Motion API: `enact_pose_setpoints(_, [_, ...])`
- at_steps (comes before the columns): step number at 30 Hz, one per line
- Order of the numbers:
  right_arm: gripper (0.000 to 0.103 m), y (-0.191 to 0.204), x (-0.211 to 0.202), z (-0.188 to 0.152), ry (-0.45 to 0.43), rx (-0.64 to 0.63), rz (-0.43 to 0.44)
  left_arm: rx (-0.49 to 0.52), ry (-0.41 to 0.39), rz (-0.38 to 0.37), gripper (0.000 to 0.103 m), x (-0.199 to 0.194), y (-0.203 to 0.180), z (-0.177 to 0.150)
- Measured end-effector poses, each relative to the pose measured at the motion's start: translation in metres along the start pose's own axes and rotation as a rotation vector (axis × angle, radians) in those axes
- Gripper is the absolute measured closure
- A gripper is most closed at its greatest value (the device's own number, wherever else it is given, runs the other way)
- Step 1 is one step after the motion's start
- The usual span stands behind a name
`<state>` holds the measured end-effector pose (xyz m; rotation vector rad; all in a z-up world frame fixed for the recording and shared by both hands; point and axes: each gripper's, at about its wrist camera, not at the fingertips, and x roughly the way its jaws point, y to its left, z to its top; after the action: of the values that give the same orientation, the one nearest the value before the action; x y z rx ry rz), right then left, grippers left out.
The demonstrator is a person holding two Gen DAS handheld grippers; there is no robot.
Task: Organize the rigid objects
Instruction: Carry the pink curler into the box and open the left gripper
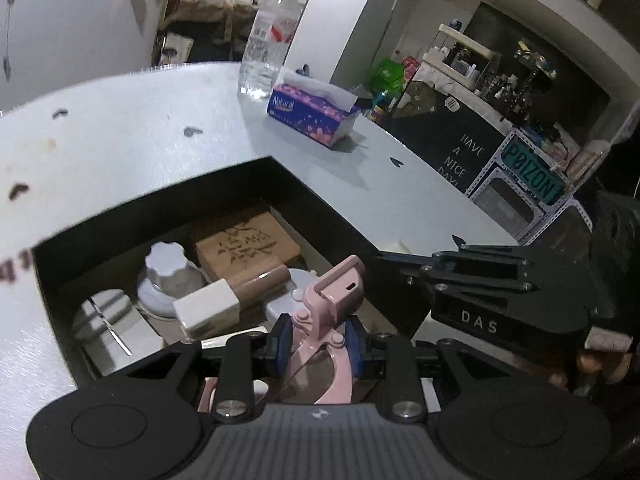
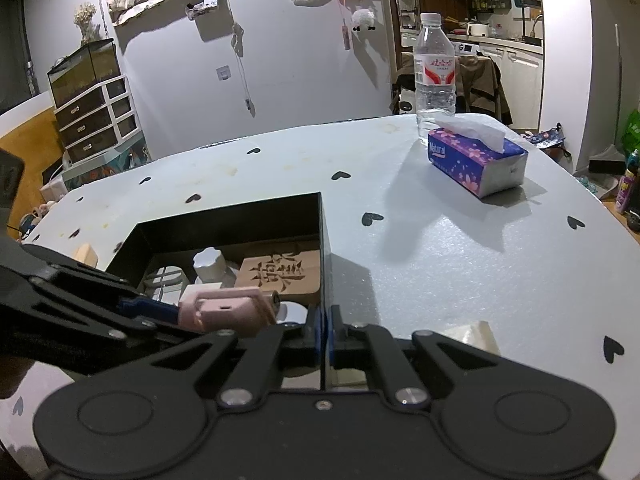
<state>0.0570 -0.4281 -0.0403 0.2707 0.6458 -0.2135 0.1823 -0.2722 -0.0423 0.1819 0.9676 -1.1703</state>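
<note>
A black open box (image 1: 320, 204) sits on the white table. Inside lie a carved wooden block (image 1: 248, 246), a grey knobbed jar (image 1: 168, 268), a white-capped brown tube (image 1: 224, 300) and other pale items. My left gripper (image 1: 318, 340) is shut on a pink eyelash curler (image 1: 336, 288), which hangs over the box's near right part. In the right wrist view the curler (image 2: 228, 310) reaches in from the left. My right gripper (image 2: 324, 332) is shut on the box's right wall (image 2: 326, 240).
A purple tissue box (image 2: 476, 160) and a clear water bottle (image 2: 434, 76) stand at the table's far right. A small pale block (image 2: 476, 336) lies right of the box, another (image 2: 86, 254) left of it. The table edge (image 1: 440, 176) curves close on the right.
</note>
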Motion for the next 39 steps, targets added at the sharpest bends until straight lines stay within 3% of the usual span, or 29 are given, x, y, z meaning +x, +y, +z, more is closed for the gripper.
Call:
enact_pose_setpoints(8, [0.099,0.000,0.000,0.000,0.000,0.003,0.001,-0.005,0.098,-0.089,0.072,0.017,0.008,0.013])
enact_pose_setpoints(10, [0.099,0.000,0.000,0.000,-0.001,0.005,0.002,-0.016,0.137,-0.071,0.072,0.024,0.015,0.013])
enact_pose_setpoints(24, [0.099,-0.001,0.000,0.000,-0.002,0.005,0.004,0.079,0.134,-0.005,0.072,0.016,0.029,0.016])
enact_pose_setpoints(33, [0.099,-0.001,0.001,0.001,0.001,0.008,0.002,0.103,0.126,-0.098,0.071,0.030,0.012,0.014])
enact_pose_setpoints(34, [0.099,-0.001,0.001,0.001,0.001,0.008,0.002,0.099,0.123,-0.104,0.065,0.031,0.011,0.015])
enact_pose_setpoints(35, [0.099,-0.001,0.001,0.001,0.000,0.008,0.002,0.087,0.120,-0.108,0.049,0.032,0.011,0.015])
enact_pose_setpoints(37, [0.099,-0.001,0.001,0.001,0.000,0.008,0.003,0.067,0.109,-0.103,0.027,0.031,0.012,0.016])
enact_pose_setpoints(39, [0.099,-0.001,0.001,0.001,0.000,0.007,0.002,0.061,0.099,-0.092,0.026,0.028,0.012,0.016])
